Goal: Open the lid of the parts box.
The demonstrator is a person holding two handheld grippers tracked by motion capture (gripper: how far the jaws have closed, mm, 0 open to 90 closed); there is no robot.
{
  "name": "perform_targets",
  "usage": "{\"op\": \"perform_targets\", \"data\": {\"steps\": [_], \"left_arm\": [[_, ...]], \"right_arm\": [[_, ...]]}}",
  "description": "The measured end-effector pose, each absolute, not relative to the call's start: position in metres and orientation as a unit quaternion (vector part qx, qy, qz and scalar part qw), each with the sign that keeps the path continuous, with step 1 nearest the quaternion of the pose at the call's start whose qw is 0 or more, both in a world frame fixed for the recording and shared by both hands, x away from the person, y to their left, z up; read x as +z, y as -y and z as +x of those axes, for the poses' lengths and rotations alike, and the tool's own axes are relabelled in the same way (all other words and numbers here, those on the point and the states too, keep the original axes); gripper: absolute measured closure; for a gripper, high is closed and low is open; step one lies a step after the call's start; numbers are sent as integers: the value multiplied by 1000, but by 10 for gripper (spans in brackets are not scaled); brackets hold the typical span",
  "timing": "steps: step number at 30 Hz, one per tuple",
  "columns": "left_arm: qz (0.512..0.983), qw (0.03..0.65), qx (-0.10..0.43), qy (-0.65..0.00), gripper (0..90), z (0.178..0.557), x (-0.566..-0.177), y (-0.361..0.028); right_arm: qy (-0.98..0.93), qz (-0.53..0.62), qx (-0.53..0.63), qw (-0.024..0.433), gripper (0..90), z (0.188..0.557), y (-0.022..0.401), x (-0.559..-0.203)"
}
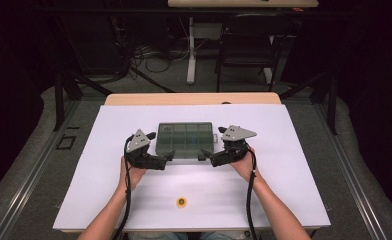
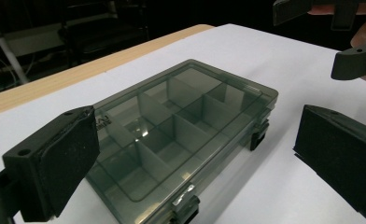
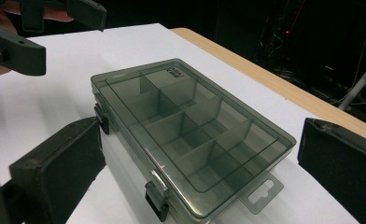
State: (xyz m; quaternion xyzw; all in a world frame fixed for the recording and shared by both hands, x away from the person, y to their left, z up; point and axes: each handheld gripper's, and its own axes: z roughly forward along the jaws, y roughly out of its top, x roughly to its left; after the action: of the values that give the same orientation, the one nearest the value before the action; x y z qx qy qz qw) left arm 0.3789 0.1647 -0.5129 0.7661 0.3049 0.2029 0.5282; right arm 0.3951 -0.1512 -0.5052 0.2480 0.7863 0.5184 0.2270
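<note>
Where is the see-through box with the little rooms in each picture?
High view: the compartment box lies mid-table, between both hand-held grippers.
Left gripper view: it fills the centre, between the jaws.
Right gripper view: centre, hang tab lower right.
Shared landmark: the box's black front latches.

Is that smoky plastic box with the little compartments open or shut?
Shut. The compartment box has its clear lid lying flat over the dividers, and both front latches sit folded against the front wall.

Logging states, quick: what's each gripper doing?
Left gripper: open, holding nothing, at the box.
Right gripper: open, holding nothing.
</note>
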Motion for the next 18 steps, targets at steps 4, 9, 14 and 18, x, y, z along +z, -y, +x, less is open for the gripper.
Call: {"op": "perform_targets", "data": {"steps": [4, 9, 14, 18], "left_arm": [[768, 525, 203, -306, 0, 381, -514, -167], [775, 514, 207, -305, 0, 385, -520, -170], [780, 504, 205, -307, 0, 390, -525, -173], [788, 492, 205, -307, 0, 393, -530, -177]], "right_arm": [[-782, 260, 524, 215, 0, 400, 152, -510], [-794, 257, 510, 207, 0, 404, 150, -513], [-806, 259, 496, 194, 0, 408, 149, -519], [-808, 265, 491, 186, 0, 410, 152, -521]]}}
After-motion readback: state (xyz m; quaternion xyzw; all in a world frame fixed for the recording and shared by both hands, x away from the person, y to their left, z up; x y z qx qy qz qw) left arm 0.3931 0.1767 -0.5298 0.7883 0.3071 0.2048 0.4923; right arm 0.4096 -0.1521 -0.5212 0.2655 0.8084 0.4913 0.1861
